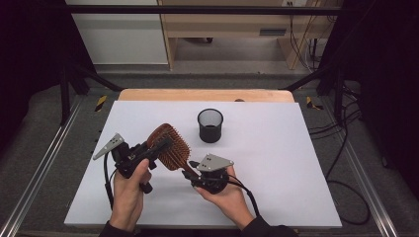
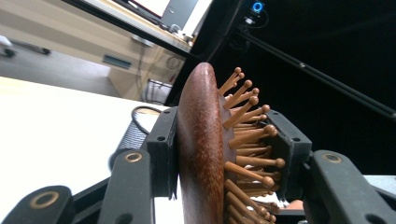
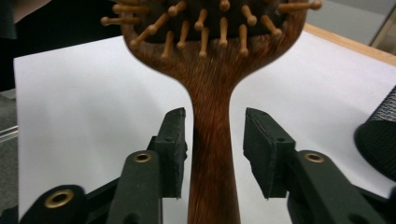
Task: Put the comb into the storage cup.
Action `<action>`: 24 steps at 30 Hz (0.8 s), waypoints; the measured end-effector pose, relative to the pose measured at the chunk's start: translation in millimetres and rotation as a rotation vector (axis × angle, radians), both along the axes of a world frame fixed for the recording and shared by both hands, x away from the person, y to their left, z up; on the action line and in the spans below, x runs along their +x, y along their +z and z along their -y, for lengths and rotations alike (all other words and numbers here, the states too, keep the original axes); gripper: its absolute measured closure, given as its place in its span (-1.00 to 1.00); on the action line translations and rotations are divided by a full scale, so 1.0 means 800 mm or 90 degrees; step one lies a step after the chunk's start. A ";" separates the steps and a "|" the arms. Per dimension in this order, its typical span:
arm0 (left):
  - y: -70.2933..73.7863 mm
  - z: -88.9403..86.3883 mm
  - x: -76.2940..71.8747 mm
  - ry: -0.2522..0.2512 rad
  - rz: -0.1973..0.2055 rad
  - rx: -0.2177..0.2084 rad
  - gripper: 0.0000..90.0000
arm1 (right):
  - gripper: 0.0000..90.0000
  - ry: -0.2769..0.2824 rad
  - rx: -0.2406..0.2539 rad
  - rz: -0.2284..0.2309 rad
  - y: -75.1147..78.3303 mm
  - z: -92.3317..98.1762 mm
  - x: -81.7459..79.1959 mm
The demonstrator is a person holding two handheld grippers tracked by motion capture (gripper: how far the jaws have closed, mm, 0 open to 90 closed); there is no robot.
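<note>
High view has the reddish-brown wooden paddle hairbrush with peg bristles (image 1: 170, 146) up off the white table top (image 1: 276, 163), held in the air between the two hands at the near left of the table. The left gripper (image 1: 157, 148) is clamped right across the brush head, and in the left gripper view you can see one black pad pressed on the smooth back of the head and the other buried in the wooden pegs, so that grip looks solid. The right gripper (image 1: 191, 174) sits at the handle end, and in the right gripper view its jaws are spread with the handle running straight up between them; there's a visible gap on both sides, so it isn't pinching anything yet. The small black mesh cup (image 1: 210, 125) stands upright farther back near the middle of the table, empty as far as I can tell, and well apart from the brush. So my read: the pick-up is done, a hand-over from left to right is set up but not closed, and if the brush is headed for that cup, handle first, that whole part is still left to do.
</note>
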State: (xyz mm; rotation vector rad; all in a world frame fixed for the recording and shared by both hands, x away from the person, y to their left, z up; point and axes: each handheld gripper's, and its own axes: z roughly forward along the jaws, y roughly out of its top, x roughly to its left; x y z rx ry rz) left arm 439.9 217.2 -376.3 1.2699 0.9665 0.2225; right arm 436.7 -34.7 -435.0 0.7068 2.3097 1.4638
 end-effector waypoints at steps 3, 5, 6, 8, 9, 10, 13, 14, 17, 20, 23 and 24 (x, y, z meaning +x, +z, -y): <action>-0.002 -0.008 0.002 0.013 0.000 -0.010 0.16 | 0.13 -0.003 0.005 -0.004 0.000 0.001 0.001; -0.003 -0.014 0.003 0.025 0.001 -0.012 0.16 | 0.04 -0.008 0.010 -0.002 0.000 0.003 0.003; -0.003 -0.016 0.003 0.028 0.000 -0.015 0.16 | 0.00 -0.012 0.013 -0.003 0.001 0.005 0.004; -0.003 -0.022 0.004 0.036 0.002 -0.023 0.16 | -0.06 -0.016 0.019 -0.009 0.001 0.007 0.006; -0.003 -0.023 0.004 0.040 0.003 -0.026 0.16 | -0.10 -0.018 0.024 -0.011 0.002 0.010 0.008; -0.003 -0.025 0.004 0.043 0.004 -0.025 0.16 | -0.15 -0.021 0.027 -0.013 0.002 0.012 0.010; -0.002 -0.030 0.004 0.054 0.006 -0.024 0.16 | -0.24 -0.035 0.027 -0.020 0.001 0.018 0.015; -0.003 -0.031 0.005 0.056 0.006 -0.025 0.16 | -0.28 -0.039 0.029 -0.018 0.001 0.020 0.016; -0.003 -0.036 0.005 0.065 0.007 -0.025 0.15 | -0.40 -0.053 0.034 -0.024 0.000 0.026 0.022; -0.002 -0.040 0.004 0.072 0.009 -0.023 0.15 | -0.47 -0.048 0.053 -0.032 0.001 0.033 0.026; 0.000 -0.045 0.004 0.081 0.015 -0.024 0.15 | -0.62 -0.053 0.050 -0.030 0.002 0.038 0.028; 0.000 -0.046 0.004 0.084 0.017 -0.022 0.15 | -0.65 -0.060 0.048 -0.026 0.002 0.041 0.028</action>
